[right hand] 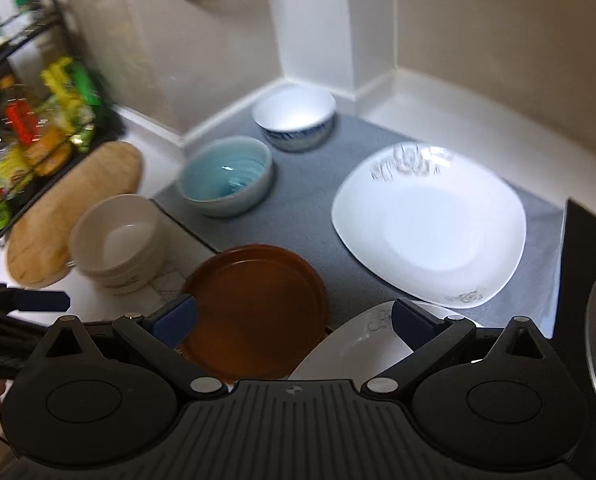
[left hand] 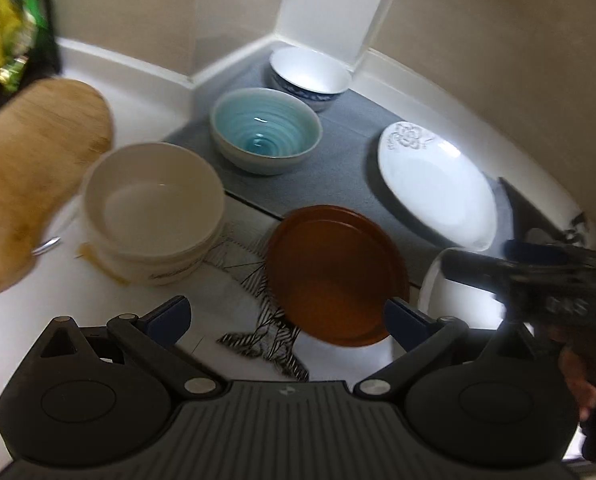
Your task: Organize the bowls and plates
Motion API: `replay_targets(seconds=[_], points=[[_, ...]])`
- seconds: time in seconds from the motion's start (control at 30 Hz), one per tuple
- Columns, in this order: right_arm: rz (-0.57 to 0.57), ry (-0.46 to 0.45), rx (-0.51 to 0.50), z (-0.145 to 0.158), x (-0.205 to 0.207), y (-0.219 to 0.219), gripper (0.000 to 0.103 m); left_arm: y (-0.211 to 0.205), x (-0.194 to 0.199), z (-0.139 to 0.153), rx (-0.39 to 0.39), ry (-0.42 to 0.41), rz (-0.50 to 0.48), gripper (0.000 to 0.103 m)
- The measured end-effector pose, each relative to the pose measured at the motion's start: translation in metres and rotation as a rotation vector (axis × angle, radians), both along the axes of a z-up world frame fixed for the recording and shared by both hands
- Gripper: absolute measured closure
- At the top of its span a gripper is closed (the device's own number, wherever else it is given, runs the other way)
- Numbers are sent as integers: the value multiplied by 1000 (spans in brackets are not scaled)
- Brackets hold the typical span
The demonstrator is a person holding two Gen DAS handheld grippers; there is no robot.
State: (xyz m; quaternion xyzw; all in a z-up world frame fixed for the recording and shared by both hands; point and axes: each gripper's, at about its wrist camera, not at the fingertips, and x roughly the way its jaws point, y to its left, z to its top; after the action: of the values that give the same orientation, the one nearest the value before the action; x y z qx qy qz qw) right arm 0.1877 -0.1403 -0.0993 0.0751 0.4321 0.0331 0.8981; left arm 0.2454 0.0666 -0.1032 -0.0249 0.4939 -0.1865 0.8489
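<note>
Two sets of tongs, left tongs (left hand: 287,320) and right tongs (right hand: 293,320), hang open and empty above our counter (left hand: 145,120). Nearest lie the brown plate (right hand: 253,312) and a small white plate (right hand: 350,344), then the big white plate (right hand: 430,224); three bowls (right hand: 225,178) sit beyond, unstacked. We judge sorting barely begun.

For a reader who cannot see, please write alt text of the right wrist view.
The open right gripper hovers over a brown plate and a white plate. Behind, on a grey mat, lie a large white plate, a turquoise bowl and a blue-patterned bowl.
</note>
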Motion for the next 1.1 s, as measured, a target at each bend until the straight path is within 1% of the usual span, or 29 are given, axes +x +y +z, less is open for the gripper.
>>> replay_targets(seconds=[0.07, 0.17, 0.27, 0.3, 0.37, 0.4, 0.43, 0.47, 0.53, 0.6, 0.67, 0.73, 0.77, 0.8, 0.83, 0.9, 0.93, 0.97, 1.0, 1.07, 1.1], points=[[-15, 30, 10, -7, 12, -1, 0, -1, 10, -8, -8, 21, -38, 0], [-12, 63, 24, -18, 26, -2, 0, -5, 23, -20, -12, 76, -51, 0], [24, 103, 46, -30, 42, -2, 1, -7, 32, -31, -30, 122, -27, 1], [44, 115, 56, -34, 47, -2, 3, -7, 34, -34, -32, 135, -14, 1], [82, 145, 62, -43, 61, 0, 8, -10, 37, -41, -43, 164, 14, 5], [99, 157, 68, -48, 66, 0, 10, -11, 37, -43, -54, 182, 16, 11], [112, 169, 73, -52, 72, 0, 14, -14, 38, -45, -63, 203, 9, 19], [116, 183, 78, -56, 77, -1, 17, -16, 40, -48, -62, 223, 7, 22], [110, 213, 95, -65, 85, -4, 22, -19, 44, -53, -61, 252, 14, 32], [95, 241, 106, -73, 91, -6, 30, -21, 49, -57, -67, 269, 25, 38], [97, 262, 94, -79, 92, -6, 34, -23, 53, -62, -70, 287, 38, 43], [108, 269, 63, -83, 91, -3, 40, -25, 58, -69, -60, 312, 51, 58], [121, 255, 51, -82, 89, -1, 46, -26, 59, -70, -51, 307, 60, 62], [136, 247, 27, -82, 87, 1, 54, -28, 59, -69, -40, 300, 67, 74], [146, 237, -4, -81, 85, 5, 58, -29, 60, -70, -18, 300, 74, 80], [142, 212, -72, -81, 82, 10, 75, -29, 61, -70, -1, 297, 80, 82], [138, 201, -95, -81, 81, 10, 80, -30, 61, -69, 8, 294, 79, 85], [132, 191, -110, -80, 80, 10, 88, -30, 61, -69, 17, 289, 77, 86], [121, 187, -112, -81, 80, 8, 93, -31, 60, -69, 28, 282, 78, 91], [101, 178, -86, -78, 77, 1, 94, -27, 57, -67, 30, 276, 80, 91], [102, 152, -81, -76, 75, 0, 94, -25, 57, -66, 28, 274, 81, 91]])
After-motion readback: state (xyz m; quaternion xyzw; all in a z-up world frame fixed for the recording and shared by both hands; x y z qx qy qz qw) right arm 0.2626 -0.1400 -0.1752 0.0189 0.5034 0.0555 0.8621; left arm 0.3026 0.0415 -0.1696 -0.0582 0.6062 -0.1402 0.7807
